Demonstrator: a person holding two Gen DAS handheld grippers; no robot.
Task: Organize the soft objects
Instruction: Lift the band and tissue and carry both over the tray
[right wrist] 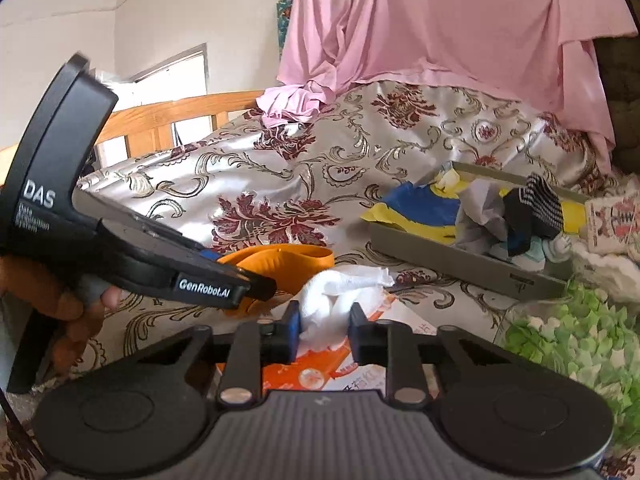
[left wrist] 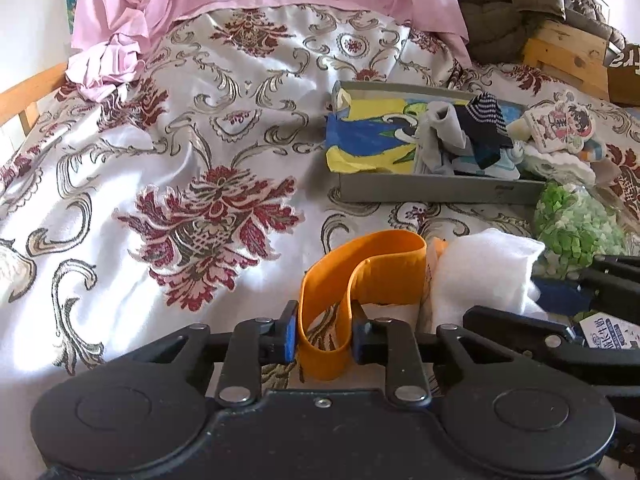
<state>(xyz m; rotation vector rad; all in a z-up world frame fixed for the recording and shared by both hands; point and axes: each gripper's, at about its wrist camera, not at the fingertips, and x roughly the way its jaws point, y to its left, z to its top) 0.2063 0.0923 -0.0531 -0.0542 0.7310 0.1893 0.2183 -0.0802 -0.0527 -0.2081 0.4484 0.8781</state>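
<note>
Between left fingers (left wrist: 324, 334), a looped orange band (left wrist: 360, 276).

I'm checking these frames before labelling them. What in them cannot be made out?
- Left wrist view: orange elastic band, its lower end hidden behind the left hand-held gripper.
- Left wrist view: printed carton, cut off by black linkages.
- Right wrist view: grey shallow tray, contents piled, far end cut off.

Floral satin bedspread (left wrist: 200, 168) spread across the bed; pink sheet (right wrist: 440, 24) draped behind. Wooden bed rail (right wrist: 176, 114) at the left edge, olive quilted jacket (left wrist: 504, 4) beside a pale wooden crate (left wrist: 568, 56) at the far right.
</note>
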